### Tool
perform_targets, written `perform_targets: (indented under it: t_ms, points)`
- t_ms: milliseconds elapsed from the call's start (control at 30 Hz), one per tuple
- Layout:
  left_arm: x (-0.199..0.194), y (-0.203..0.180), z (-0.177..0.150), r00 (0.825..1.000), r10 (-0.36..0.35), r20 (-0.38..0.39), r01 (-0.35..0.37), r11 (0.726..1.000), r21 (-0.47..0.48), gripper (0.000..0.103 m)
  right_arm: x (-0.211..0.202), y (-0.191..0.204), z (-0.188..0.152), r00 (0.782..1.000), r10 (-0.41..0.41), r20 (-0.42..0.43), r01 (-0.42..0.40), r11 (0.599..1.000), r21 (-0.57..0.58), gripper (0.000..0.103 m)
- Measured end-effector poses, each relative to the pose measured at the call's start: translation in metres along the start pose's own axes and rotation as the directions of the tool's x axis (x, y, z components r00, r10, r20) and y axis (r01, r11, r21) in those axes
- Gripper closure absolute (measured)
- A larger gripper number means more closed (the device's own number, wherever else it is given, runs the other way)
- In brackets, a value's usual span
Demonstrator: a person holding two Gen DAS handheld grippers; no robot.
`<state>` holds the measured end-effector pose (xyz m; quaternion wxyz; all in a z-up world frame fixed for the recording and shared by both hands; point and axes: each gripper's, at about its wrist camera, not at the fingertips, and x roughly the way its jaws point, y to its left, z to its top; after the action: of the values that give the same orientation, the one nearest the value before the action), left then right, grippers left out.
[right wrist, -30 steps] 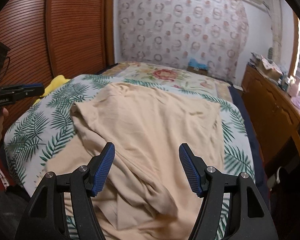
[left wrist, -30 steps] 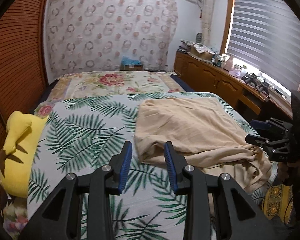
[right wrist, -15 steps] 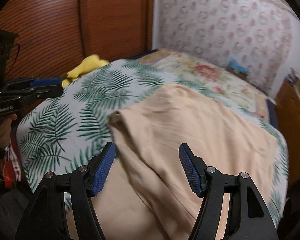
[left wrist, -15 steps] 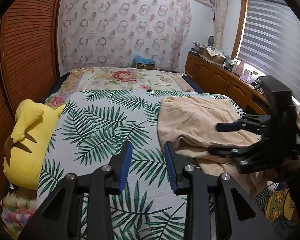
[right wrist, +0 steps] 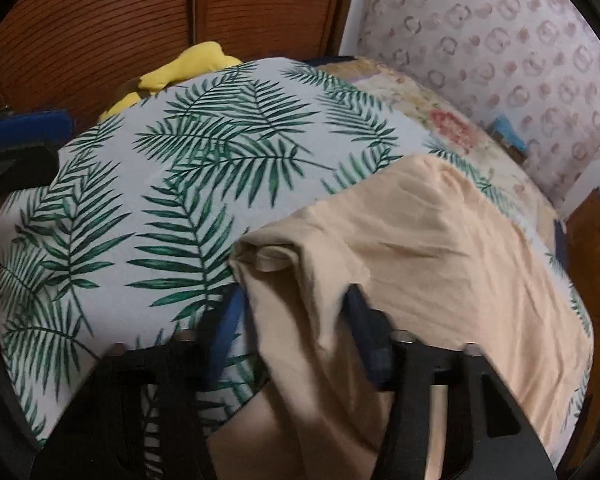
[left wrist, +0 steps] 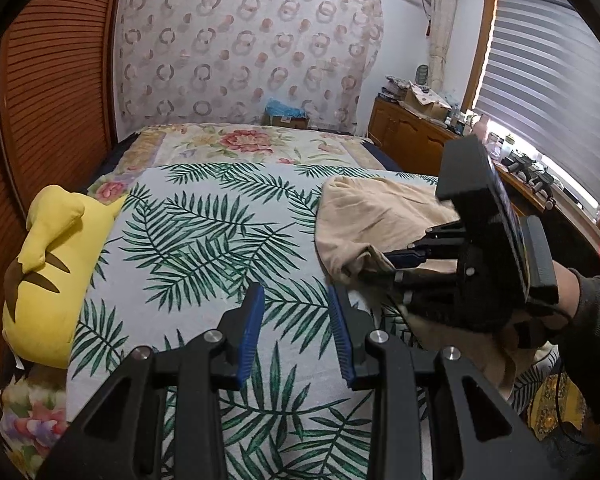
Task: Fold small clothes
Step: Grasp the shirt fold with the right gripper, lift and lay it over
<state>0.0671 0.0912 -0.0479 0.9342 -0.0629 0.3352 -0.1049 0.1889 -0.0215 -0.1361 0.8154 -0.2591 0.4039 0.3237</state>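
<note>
A beige garment [left wrist: 380, 216] lies crumpled on the right half of the palm-leaf bedspread [left wrist: 204, 240]. It also shows in the right wrist view [right wrist: 440, 264]. My left gripper [left wrist: 296, 332] is open and empty, hovering over bare bedspread left of the garment. My right gripper [right wrist: 296, 320] is open with its fingers straddling a bunched fold of the garment's near left edge; cloth drapes between them. In the left wrist view the right gripper [left wrist: 388, 268] reaches into the garment's near edge.
A yellow plush toy [left wrist: 48, 264] lies along the bed's left edge by the wooden wardrobe [left wrist: 40, 100]. A floral blanket [left wrist: 252, 144] covers the bed's far end. A wooden cabinet [left wrist: 412, 140] with clutter stands at the right under the window.
The right gripper has dropped down and forward onto the garment's near left edge, its fingers now around a fold. The left gripper has shifted left, away from the garment.
</note>
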Motion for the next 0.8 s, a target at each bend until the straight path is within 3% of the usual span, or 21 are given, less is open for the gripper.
perform_targets:
  t_ms: [67,267,500,667,767,800]
  points:
    - [0.001,-0.003,-0.001,1.000,-0.009,-0.002,0.009,1.000,0.004,0.072,-0.005,-0.006,-0.001,1.000,-0.010,0.023,0.010,1.000,0.021,0.096]
    - [0.004,-0.008,-0.005,1.000,-0.023,-0.014,0.023,1.000,0.015,0.072,-0.054,-0.050,-0.001,0.986,0.012,0.166,-0.037,0.988,0.147,0.099]
    - [0.005,-0.016,-0.006,0.999,-0.042,-0.018,0.043,0.999,0.022,0.072,-0.108,-0.136,-0.003,0.966,-0.149,0.212,0.085,0.955,0.283,0.100]
    - [0.004,-0.023,-0.007,0.998,-0.054,-0.021,0.055,0.998,0.037,0.072,-0.122,-0.205,-0.024,0.947,-0.285,0.147,0.203,0.887,0.416,0.100]
    - [0.006,-0.029,-0.007,0.998,-0.065,-0.025,0.066,0.997,0.049,0.072,-0.114,-0.242,-0.044,0.919,-0.394,0.024,0.334,0.807,0.487,0.099]
    - [0.006,-0.030,-0.006,0.997,-0.068,-0.025,0.069,0.996,0.052,0.072,-0.109,-0.250,-0.051,0.916,-0.402,-0.011,0.354,0.792,0.497,0.092]
